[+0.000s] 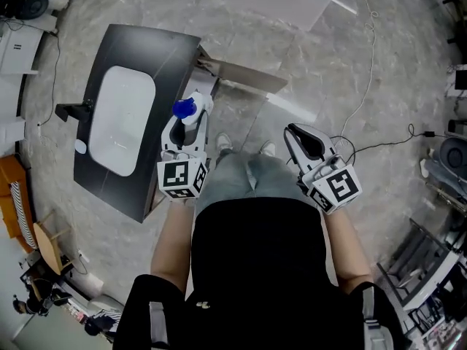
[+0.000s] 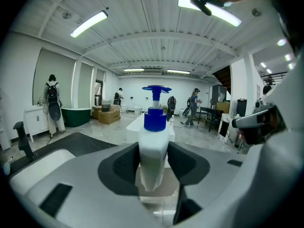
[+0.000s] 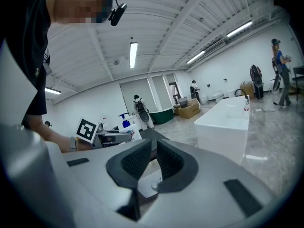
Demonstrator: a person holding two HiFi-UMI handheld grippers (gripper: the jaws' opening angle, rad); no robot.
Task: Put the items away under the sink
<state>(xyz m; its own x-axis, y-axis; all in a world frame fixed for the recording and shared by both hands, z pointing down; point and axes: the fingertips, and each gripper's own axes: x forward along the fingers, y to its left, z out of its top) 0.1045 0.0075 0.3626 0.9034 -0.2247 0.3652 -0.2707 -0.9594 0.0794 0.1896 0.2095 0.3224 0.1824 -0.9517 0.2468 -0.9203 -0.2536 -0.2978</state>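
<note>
Two sets of fingers are mine, one in each hand, and only the left has anything in it. My left gripper [image 1: 190, 122] has its fingers clamped on a white pump bottle [image 1: 192, 109] with a blue collar and blue pump head. In the left gripper view the dark pads press both flanks of the bottle [image 2: 154, 148] low on its body, and the pump end points away from the camera. From the head view the bottle sits in the air just off the edge of the black sink unit [image 1: 157, 57], on the side nearest my legs. It is close to a grey panel [image 1: 244, 76] that juts out from that unit over the marbled floor [image 1: 328, 71]. The white basin [image 1: 122, 120] is set into the dark top, with a black tap [image 1: 73, 111] at its far side. My right gripper [image 1: 298, 137] is well apart from the sink, out over the floor in front of my right leg. In the right gripper view its fingers [image 3: 166, 161] are drawn together with the barest slit between them and nothing held there. Past them a long white tub [image 3: 228, 122] stands on the floor.
</note>
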